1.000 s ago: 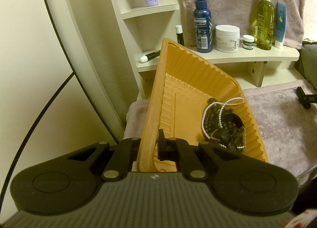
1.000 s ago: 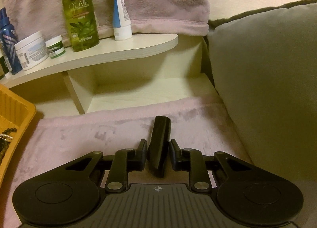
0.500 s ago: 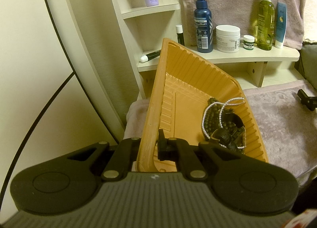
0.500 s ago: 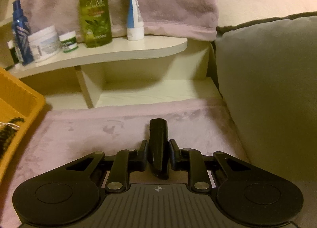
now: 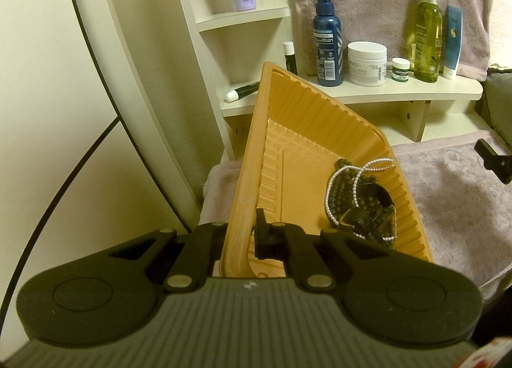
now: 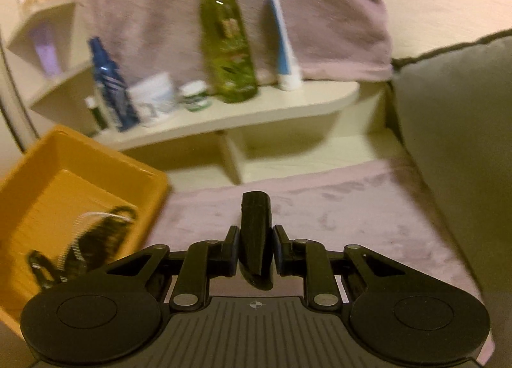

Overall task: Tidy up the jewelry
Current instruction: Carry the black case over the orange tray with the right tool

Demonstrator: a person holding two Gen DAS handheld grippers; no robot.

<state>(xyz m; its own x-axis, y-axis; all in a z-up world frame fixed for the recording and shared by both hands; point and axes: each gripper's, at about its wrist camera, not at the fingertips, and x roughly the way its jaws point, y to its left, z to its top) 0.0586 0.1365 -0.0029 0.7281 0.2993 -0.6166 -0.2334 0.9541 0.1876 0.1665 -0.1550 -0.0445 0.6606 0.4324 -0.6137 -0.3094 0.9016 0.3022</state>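
**Jewelry in a gripped tray**

Jewelry, pearl and dark bead strands, lies heaped in the tilted orange tray. Left gripper pinches the tray's rim, nearly closed. Right gripper clamps a black clip, narrowly parted.

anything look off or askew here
Yes: the orange tray is tipped up on one side, its rim pinched by the left gripper, so the bead necklaces have slid into a tangled heap against its low wall. Nothing looks spilled or broken.
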